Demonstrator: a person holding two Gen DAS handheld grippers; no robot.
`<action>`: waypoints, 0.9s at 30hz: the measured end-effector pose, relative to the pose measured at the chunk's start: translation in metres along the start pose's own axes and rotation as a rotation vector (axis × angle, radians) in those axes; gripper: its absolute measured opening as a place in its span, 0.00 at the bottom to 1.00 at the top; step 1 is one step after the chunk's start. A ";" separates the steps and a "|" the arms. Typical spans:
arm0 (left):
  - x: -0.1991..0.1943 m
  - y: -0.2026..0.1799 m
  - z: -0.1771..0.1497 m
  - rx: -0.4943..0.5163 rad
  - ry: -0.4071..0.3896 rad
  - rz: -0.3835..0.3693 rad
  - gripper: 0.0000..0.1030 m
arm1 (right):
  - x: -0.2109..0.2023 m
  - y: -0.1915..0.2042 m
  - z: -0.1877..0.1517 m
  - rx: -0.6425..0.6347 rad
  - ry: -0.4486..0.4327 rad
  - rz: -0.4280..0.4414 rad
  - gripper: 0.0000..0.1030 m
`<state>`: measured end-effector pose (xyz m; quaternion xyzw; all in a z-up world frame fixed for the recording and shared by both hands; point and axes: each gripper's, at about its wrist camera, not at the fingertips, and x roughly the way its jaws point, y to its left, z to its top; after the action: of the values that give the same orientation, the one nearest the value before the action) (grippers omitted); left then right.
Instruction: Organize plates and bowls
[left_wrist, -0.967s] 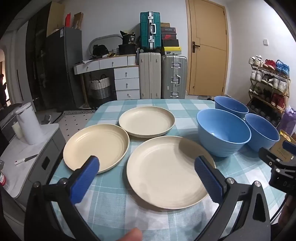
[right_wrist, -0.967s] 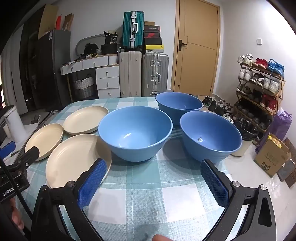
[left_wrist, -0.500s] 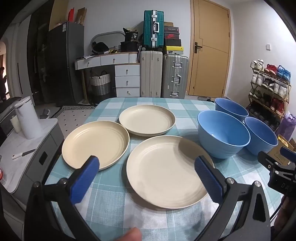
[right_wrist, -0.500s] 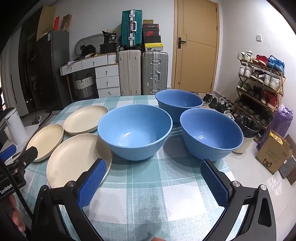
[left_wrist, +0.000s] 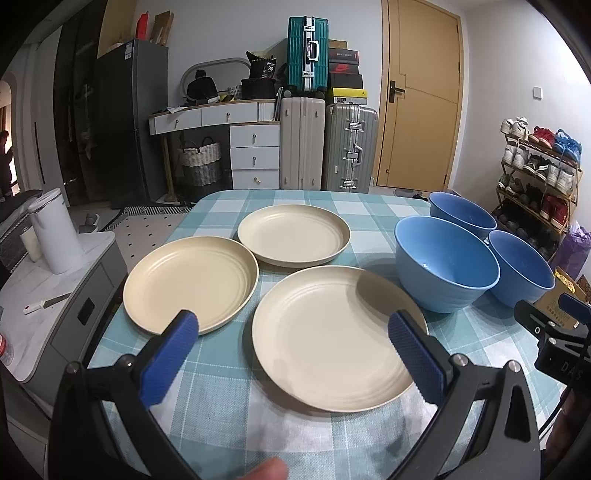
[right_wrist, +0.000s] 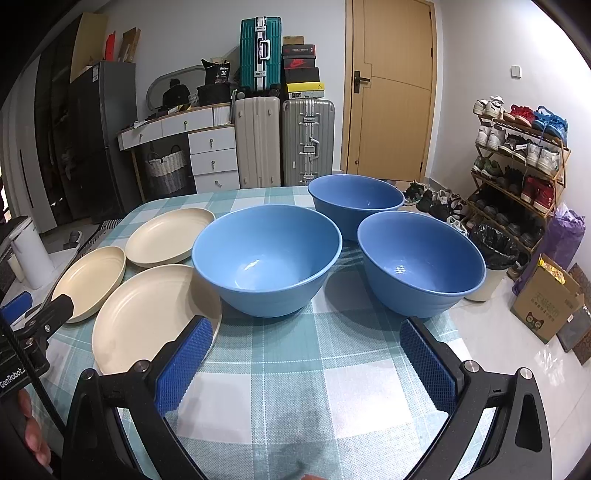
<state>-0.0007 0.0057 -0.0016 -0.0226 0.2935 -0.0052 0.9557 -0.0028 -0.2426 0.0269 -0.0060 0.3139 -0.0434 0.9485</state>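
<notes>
Three cream plates lie on the checked tablecloth: the near plate, the left plate and the far plate. Three blue bowls stand to their right: the nearest-left bowl, the right bowl and the far bowl. My left gripper is open, hovering over the near plate's front part. My right gripper is open above the cloth in front of the two nearer bowls. Nothing is held by either.
The round table ends close on the right, with the floor, a cardboard box and a shoe rack beyond. A white side cabinet with a white canister stands left of the table.
Both views shifted slightly; the plates and bowls sit a little lower in the frames. Nothing on the table has moved and both grippers stay open.
</notes>
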 end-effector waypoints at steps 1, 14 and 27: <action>0.000 0.000 0.000 0.000 0.002 0.001 1.00 | 0.000 0.000 0.000 0.000 0.002 0.000 1.00; -0.002 0.001 0.000 -0.007 0.007 0.007 1.00 | 0.000 -0.002 -0.002 -0.004 0.008 0.001 1.00; -0.002 0.002 0.000 -0.003 0.008 0.007 1.00 | 0.002 0.002 -0.001 -0.010 0.005 0.000 1.00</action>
<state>-0.0024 0.0082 -0.0005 -0.0228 0.2976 -0.0015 0.9544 -0.0017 -0.2409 0.0243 -0.0109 0.3165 -0.0417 0.9476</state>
